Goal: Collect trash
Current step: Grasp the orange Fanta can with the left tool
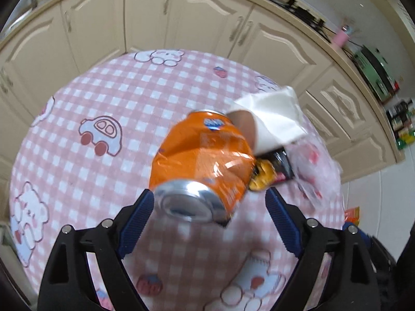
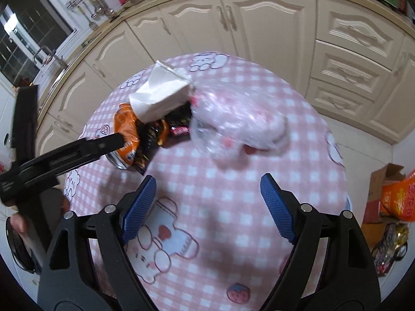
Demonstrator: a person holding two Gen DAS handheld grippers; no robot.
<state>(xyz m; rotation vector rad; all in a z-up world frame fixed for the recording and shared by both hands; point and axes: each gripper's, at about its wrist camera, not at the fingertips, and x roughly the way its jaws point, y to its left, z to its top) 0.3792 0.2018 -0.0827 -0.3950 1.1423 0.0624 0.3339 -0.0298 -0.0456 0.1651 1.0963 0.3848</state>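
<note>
We're hovering L gripper (image 1: 208, 198) w/ jaws apart, the crushed orange can (image 1: 205, 160) lying between them, unclamped. R gripper (image 2: 207, 189) is gaping too, nothing in it. Can is sitting on pink checked tablecloth (image 1: 85, 98) beside white carton (image 2: 160, 96), snack wrapper (image 2: 153, 134), clear plastic bag (image 2: 238, 121).
</note>
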